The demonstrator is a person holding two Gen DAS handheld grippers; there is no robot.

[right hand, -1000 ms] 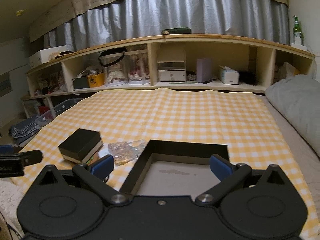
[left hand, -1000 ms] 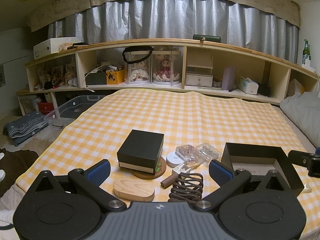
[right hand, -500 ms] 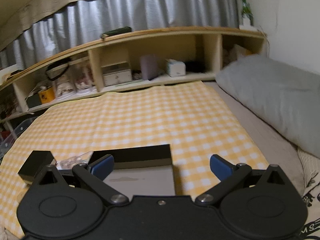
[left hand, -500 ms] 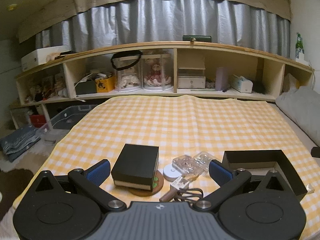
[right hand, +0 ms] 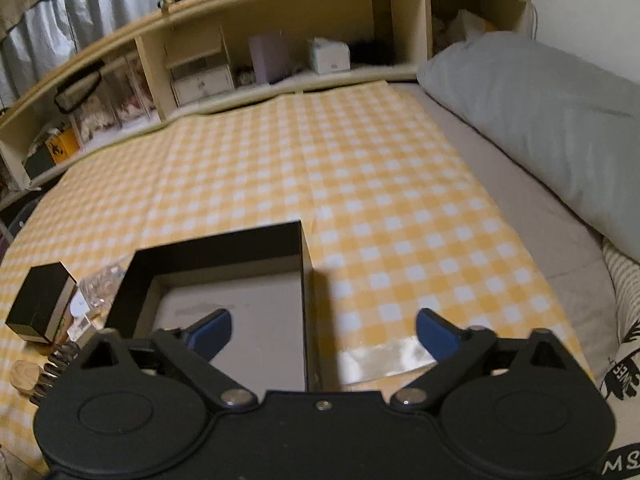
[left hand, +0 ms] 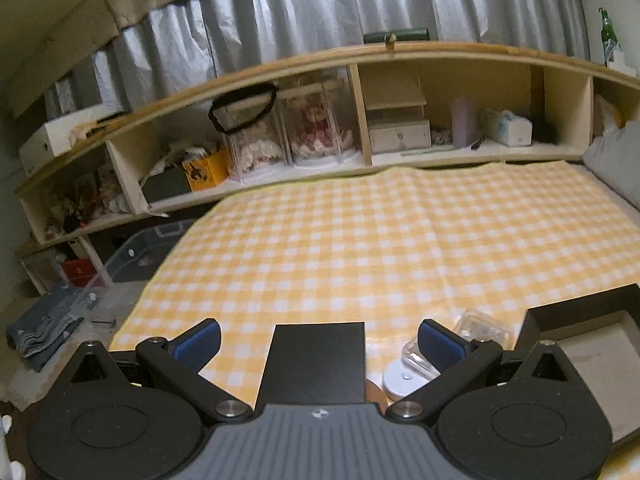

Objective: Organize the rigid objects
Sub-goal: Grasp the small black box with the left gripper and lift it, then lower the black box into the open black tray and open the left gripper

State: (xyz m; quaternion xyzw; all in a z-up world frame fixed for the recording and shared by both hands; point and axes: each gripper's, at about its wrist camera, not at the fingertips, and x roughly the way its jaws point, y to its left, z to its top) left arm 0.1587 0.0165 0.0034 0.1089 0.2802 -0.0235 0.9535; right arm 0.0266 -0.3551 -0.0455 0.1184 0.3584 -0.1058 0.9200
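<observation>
Black closed box [left hand: 318,362] lies on the yellow checked cloth [left hand: 380,248], centred between the blue pads of my left gripper [left hand: 318,344]. Its jaws stand wide and released, pads well clear of the box's sides. Near end of the box is hidden behind the gripper body.

Right of it: white round disc [left hand: 402,380] and clear plastic case [left hand: 486,330], both partly covered by the right finger. Contents of the case too blurred to read.

Right gripper [right hand: 324,332] straddles the right wall of the open black tray [right hand: 216,252]: left pad over the tray's grey floor, right pad over the cloth. Jaws have just been closing a little; they remain apart, gripping nothing. Tray's near edge is cut off by the gripper. Coiled spring [right hand: 56,364] and wooden piece [right hand: 22,376] show only in part, near left.
</observation>
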